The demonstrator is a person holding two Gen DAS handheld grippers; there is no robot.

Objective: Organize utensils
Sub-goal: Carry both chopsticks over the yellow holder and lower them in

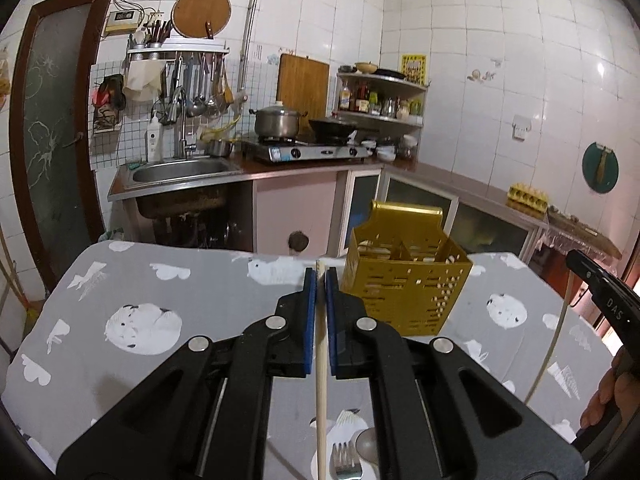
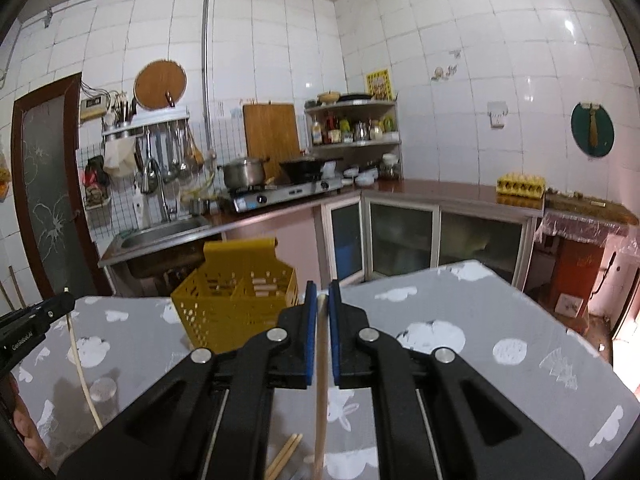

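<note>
The left hand-held gripper (image 1: 320,276) is clamped on one pale wooden chopstick (image 1: 321,380), its blue pads pinching the stick close to its upper end, so most of the length hangs down and back under the gripper. The right hand-held gripper (image 2: 322,292) is clamped the same way on a second chopstick (image 2: 321,392). Both are lifted clear of the grey patterned surface (image 1: 140,280), with the yellow perforated utensil holder (image 1: 404,276) standing on it just ahead.

A chopstick is light, stiff and smooth, so it may swing or slip between the pads when held this near one end; a grip nearer the middle would probably steady it. A fork (image 1: 345,460) and a spoon (image 1: 366,446) lie on the surface below, and two more chopsticks (image 2: 286,456) wait beside them.
</note>
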